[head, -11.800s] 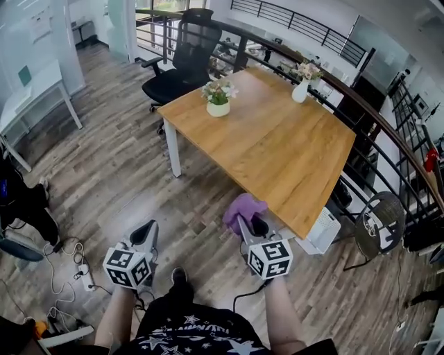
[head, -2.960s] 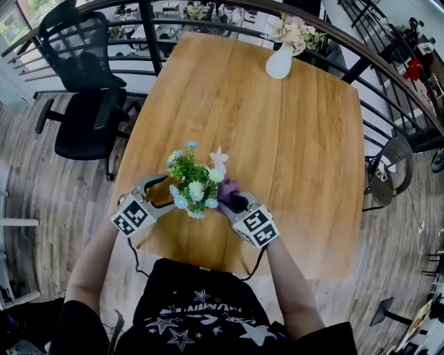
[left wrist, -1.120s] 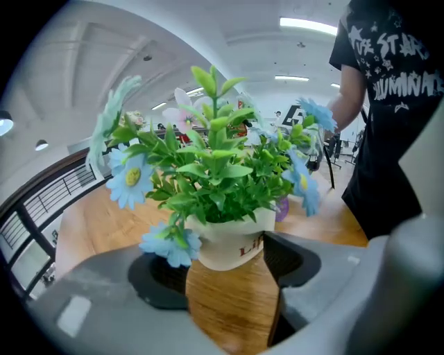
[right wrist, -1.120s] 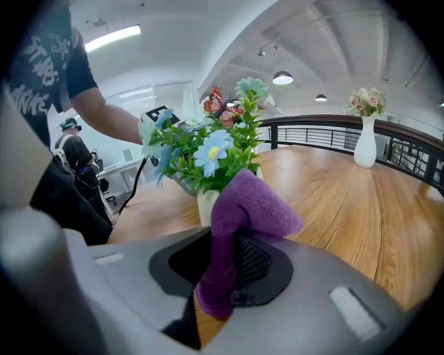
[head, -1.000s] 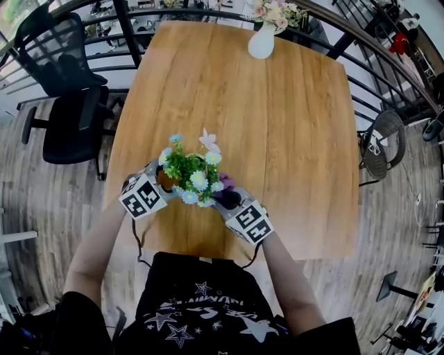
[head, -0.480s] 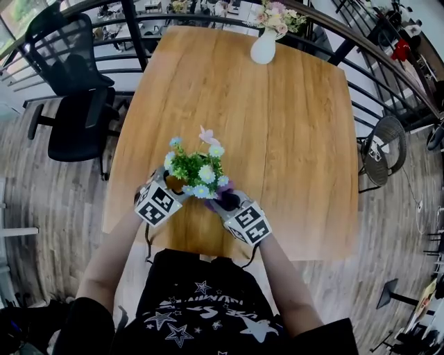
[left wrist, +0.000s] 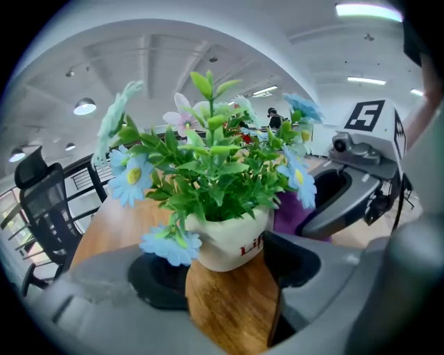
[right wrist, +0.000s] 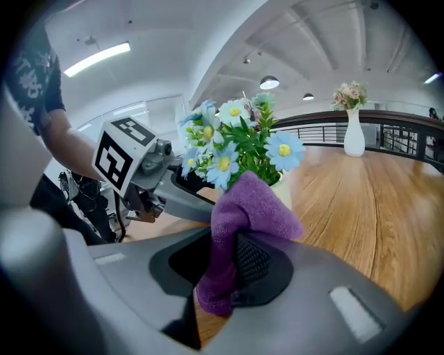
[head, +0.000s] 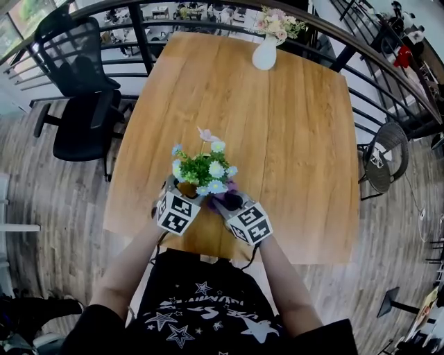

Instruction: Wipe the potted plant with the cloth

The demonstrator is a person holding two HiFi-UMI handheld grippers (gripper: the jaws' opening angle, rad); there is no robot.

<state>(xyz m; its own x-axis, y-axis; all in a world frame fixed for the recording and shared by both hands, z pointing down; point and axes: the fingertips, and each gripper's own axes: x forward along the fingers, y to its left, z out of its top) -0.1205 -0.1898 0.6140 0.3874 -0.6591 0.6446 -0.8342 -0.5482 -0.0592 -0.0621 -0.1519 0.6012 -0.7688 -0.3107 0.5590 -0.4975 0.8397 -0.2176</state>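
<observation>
The potted plant (head: pixel 202 168), green leaves with blue, white and pink flowers in a white pot (left wrist: pixel 229 239) with red lettering, stands near the front edge of the wooden table (head: pixel 291 139). My left gripper (head: pixel 182 188) comes at it from the near left. Its jaws sit wide around the base of the pot (left wrist: pixel 222 265), with the pads against its sides. My right gripper (head: pixel 225 201) is at the plant's near right, shut on the bunched purple cloth (right wrist: pixel 246 222). The cloth (left wrist: pixel 291 215) lies against the right side of the pot, under the flowers.
A white vase of pink flowers (head: pixel 265 52) stands at the table's far edge. A black office chair (head: pixel 80 104) is to the left of the table. A dark railing (head: pixel 208 21) runs behind it, and a round wire stool (head: pixel 385 166) is at the right.
My left gripper has swung from the plant's left side round toward its near side, rolling as it went, and its marker cube is now close to the right gripper's. The right gripper has hardly moved.
</observation>
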